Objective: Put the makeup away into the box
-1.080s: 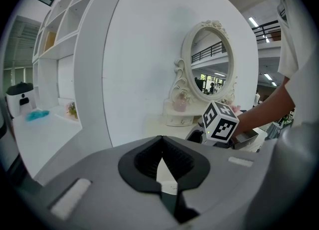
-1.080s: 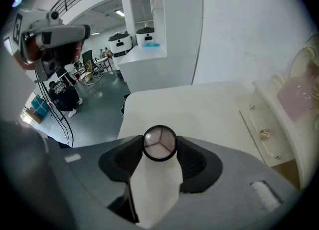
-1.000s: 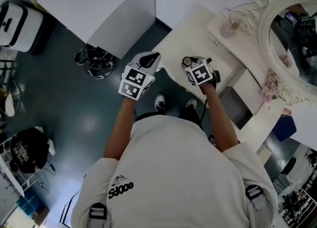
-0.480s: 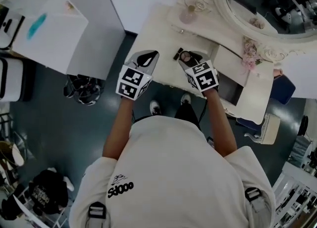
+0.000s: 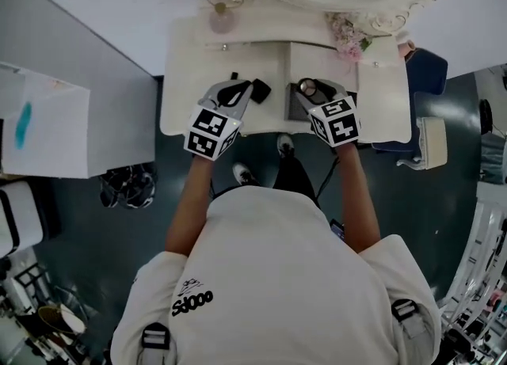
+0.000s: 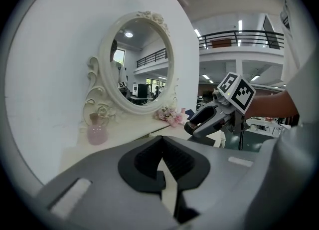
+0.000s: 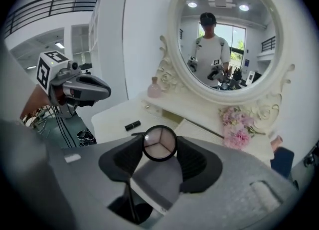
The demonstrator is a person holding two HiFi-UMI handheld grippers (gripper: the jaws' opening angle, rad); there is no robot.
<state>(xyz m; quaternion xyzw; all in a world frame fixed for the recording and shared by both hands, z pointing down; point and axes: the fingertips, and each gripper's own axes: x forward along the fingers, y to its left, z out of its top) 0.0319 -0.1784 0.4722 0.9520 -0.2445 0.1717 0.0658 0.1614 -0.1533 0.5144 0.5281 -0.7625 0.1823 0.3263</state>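
Observation:
My right gripper (image 5: 310, 93) is shut on a round black compact (image 7: 159, 143) with a clear lid and three pale shades; it also shows as the compact (image 5: 307, 88) over the white vanity table (image 5: 190, 62). Below the compact lies a grey box-like recess (image 7: 152, 181); I cannot tell its full outline. My left gripper (image 5: 242, 90) hangs over the table's front part, its jaws (image 6: 160, 146) closed together with nothing between them. A black lipstick (image 7: 132, 124) lies on the tabletop to the left. Each gripper shows in the other's view: the right gripper (image 6: 197, 121), the left gripper (image 7: 102, 92).
An oval white-framed mirror (image 7: 227, 34) stands at the table's back. A pink perfume bottle (image 5: 221, 19) sits on the raised shelf at left, pink flowers (image 5: 346, 39) at right. A small black object (image 5: 260, 89) lies by the left gripper's tip. A blue stool (image 5: 428, 66) stands at the right.
The view has swung round to face the vanity squarely. Both grippers have moved from the table's corner to over its top, the right one still gripping the compact.

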